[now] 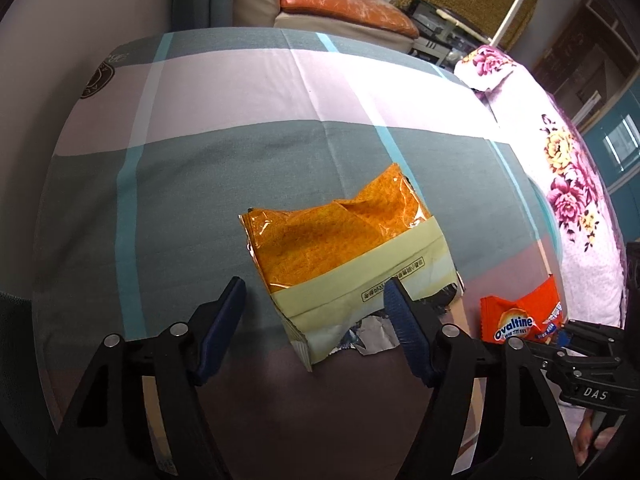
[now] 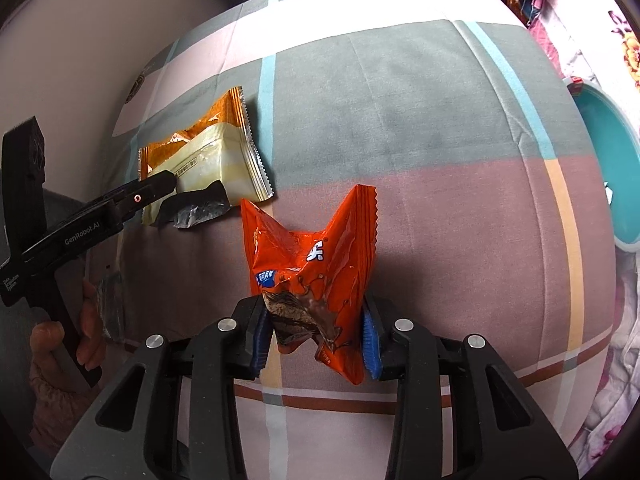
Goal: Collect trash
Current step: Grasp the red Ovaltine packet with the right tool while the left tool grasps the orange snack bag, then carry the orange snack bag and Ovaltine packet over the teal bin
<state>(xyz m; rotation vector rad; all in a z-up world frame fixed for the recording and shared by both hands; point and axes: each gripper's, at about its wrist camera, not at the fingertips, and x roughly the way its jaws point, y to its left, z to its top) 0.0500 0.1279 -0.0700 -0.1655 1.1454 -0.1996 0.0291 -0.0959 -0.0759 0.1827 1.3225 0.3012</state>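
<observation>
1. The right gripper (image 2: 316, 336) is seen clamped on the orange Ovaltine wrapper (image 2: 316, 264), which is pinched near its lower, crumpled end between the two blue pads (image 2: 371, 344). The rest of the wrapper stands up and fans out above the jaws, over the checked bedsheet (image 2: 400, 120).

2. The wrapper is judged to be very light, thin and glossy, so it may slip if only a smooth single layer is gripped. The hold is taken across a bunched section, which is thought the safer place. Nothing fragile is involved.

3. The left gripper (image 1: 316, 312) is held with its fingers wide apart, straddling the near end of the yellow-and-orange snack packet (image 1: 344, 248), which lies flat on the sheet. The right-hand pad (image 1: 400, 312) is seen over the packet's edge; whether it touches cannot be told.

4. This packet is torn open at the near end, where silver foil lining (image 1: 372, 336) shows. It is judged empty, limp and light. Because it lies flat, little is offered to be pinched. The raised, torn flap at the near end, or the crinkled seam, is judged the best place to be taken.

5. A teal bin (image 2: 600, 168) is partly seen at the right edge of the bed, beside a floral quilt (image 2: 616, 40); it is taken to be where the trash is to be dropped.
</observation>
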